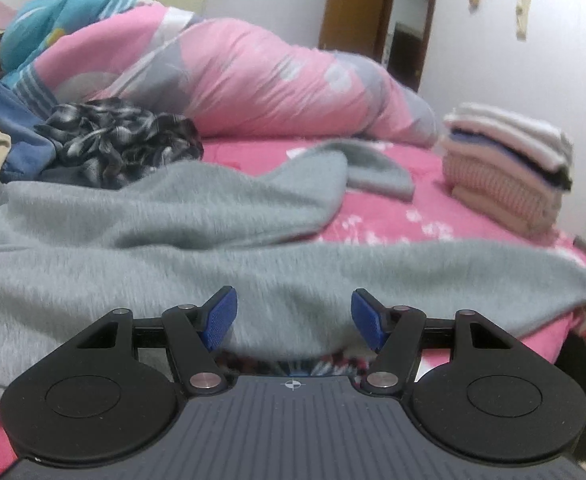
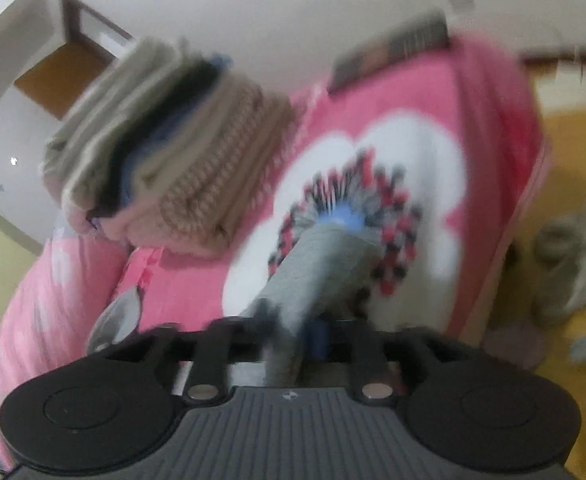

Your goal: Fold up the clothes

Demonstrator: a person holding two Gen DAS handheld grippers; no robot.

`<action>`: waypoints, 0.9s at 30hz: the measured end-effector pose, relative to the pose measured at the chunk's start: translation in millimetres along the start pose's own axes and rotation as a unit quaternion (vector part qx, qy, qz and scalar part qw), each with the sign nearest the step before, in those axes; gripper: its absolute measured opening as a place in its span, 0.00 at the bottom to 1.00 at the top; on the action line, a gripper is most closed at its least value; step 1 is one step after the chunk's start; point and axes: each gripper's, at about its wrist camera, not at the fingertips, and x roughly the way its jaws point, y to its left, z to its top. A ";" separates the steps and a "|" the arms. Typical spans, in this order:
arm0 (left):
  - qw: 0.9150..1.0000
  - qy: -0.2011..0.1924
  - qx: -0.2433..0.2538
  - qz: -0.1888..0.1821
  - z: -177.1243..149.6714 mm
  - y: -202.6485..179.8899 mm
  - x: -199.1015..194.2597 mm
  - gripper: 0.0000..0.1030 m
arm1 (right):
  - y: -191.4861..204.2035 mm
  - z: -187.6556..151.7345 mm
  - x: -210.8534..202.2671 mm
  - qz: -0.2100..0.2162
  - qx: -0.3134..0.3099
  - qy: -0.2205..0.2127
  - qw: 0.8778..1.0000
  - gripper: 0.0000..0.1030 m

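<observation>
Meanwhile the grey sweater [image 1: 181, 224] lies spread along the bed's [image 1: 433, 216] near edge, the left gripper [image 1: 293, 314] apart and empty above it, the right gripper [image 2: 293, 336] clamped on a grey sleeve [image 2: 317, 268], which next wants folding inward

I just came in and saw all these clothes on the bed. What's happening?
Someone is folding clothes on a bed with a pink cover, holding a gripping tool in each hand. A big fuzzy grey garment is spread out on it. The left tool hangs open above it, holding nothing. The right tool has a strip of grey fabric between its fingers. A neat stack of folded clothes sits nearby, and an unfolded pile waits.
</observation>
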 end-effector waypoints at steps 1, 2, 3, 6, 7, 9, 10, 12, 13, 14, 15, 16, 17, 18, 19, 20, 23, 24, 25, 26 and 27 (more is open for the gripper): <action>1.000 -0.005 -0.002 0.003 3.0 1.4 1.1 0.62 | 5.6 4.7 -10.5 -0.018 -0.028 -0.019 0.999 0.42; 1.000 -0.010 -0.004 0.007 6.6 2.9 2.6 0.62 | 14.1 6.9 -22.7 -0.036 -0.058 -0.043 0.997 0.42; 1.000 -0.012 -0.007 0.014 9.7 4.9 5.1 0.62 | 22.5 9.5 -31.1 -0.049 -0.081 -0.067 0.993 0.43; 0.999 -0.015 -0.016 0.031 18.1 10.8 13.1 0.62 | 41.9 14.8 -61.0 -0.071 -0.115 -0.139 0.981 0.44; 0.999 -0.013 -0.021 0.035 21.7 13.2 17.5 0.62 | 49.8 13.9 -69.2 -0.067 -0.123 -0.159 0.977 0.44; 0.999 -0.012 -0.020 0.042 27.4 16.0 23.8 0.62 | 69.6 11.2 -81.0 -0.038 -0.140 -0.174 0.974 0.44; 0.999 -0.012 -0.019 0.045 31.3 17.5 27.0 0.62 | 81.2 10.7 -80.3 -0.017 -0.148 -0.171 0.974 0.45; 0.998 -0.016 -0.021 0.054 39.2 20.6 32.7 0.62 | 108.2 5.4 -74.5 0.036 -0.169 -0.140 0.975 0.46; 0.998 -0.020 -0.022 0.057 42.9 22.3 34.9 0.62 | 120.7 2.0 -68.9 0.063 -0.177 -0.121 0.975 0.47; 0.998 -0.024 -0.023 0.060 46.6 23.9 37.0 0.62 | 135.5 -2.8 -58.6 0.093 -0.183 -0.095 0.974 0.47; 0.997 -0.028 -0.024 0.064 50.3 25.6 39.2 0.62 | 149.5 -7.8 -47.2 0.116 -0.188 -0.068 0.973 0.47; 0.997 -0.030 -0.030 0.067 53.2 29.2 42.2 0.62 | 162.5 -12.8 -34.3 0.134 -0.190 -0.039 0.972 0.47; 0.996 -0.031 -0.037 0.071 56.0 33.1 45.2 0.62 | 178.0 -18.6 -18.2 0.153 -0.194 -0.004 0.969 0.47; 0.995 -0.031 -0.045 0.079 58.3 38.1 48.9 0.62 | 193.9 -25.6 0.6 0.169 -0.201 0.032 0.964 0.47; 0.994 -0.032 -0.053 0.086 60.6 43.4 52.7 0.62 | 207.7 -32.7 19.0 0.180 -0.209 0.062 0.959 0.47; 0.993 -0.031 -0.062 0.096 62.4 49.7 56.7 0.62 | 221.3 -39.9 39.7 0.183 -0.216 0.090 0.955 0.47; 0.988 -0.030 -0.088 0.124 66.8 69.1 68.5 0.62 | 258.4 -57.7 107.8 0.177 -0.223 0.163 0.945 0.47; 0.986 -0.030 -0.095 0.134 67.7 75.9 72.2 0.62 | 264.8 -60.3 128.7 0.172 -0.213 0.177 0.945 0.47; 0.984 -0.031 -0.102 0.144 68.4 82.7 75.8 0.62 | 270.9 -62.0 148.1 0.166 -0.199 0.182 0.949 0.47; 0.982 -0.032 -0.105 0.155 68.4 88.8 79.0 0.62 | 275.3 -62.2 164.8 0.158 -0.189 0.175 0.953 0.47; 0.980 -0.033 -0.109 0.166 68.2 94.9 82.1 0.62 | 278.7 -61.8 180.6 0.150 -0.179 0.164 0.958 0.47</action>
